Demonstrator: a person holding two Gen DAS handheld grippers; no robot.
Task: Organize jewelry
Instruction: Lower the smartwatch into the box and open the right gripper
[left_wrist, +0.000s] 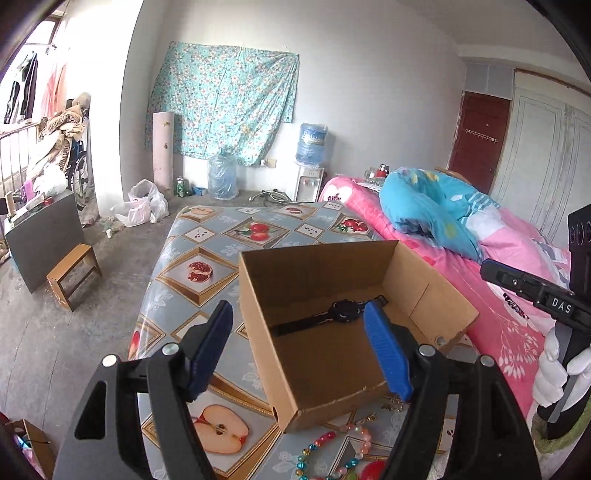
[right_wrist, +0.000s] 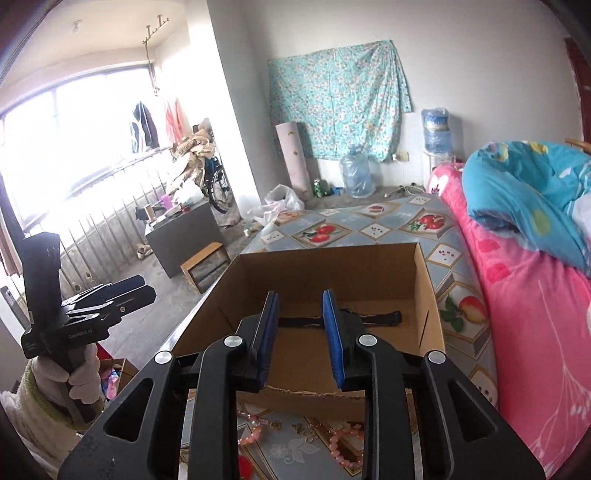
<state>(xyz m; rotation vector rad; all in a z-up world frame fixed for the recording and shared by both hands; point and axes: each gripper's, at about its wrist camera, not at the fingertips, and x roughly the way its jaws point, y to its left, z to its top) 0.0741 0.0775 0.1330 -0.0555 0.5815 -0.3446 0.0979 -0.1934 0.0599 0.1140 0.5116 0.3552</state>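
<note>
Both grippers hang empty over a half-sorted jewelry haul.
Left gripper (left_wrist: 299, 350) gapes wide, right gripper (right_wrist: 301, 339) narrowly parted; watch (left_wrist: 332, 315) lies boxed mid-frame in cardboard box (left_wrist: 317, 373), bead bracelets (left_wrist: 332, 454) wait bottom-frame.

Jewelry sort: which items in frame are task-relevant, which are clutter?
Job:
cardboard box
black watch, inside the box
bead bracelets, on the table before the box

Clutter:
wooden stool
water jugs
blue quilt
plastic bags
</note>
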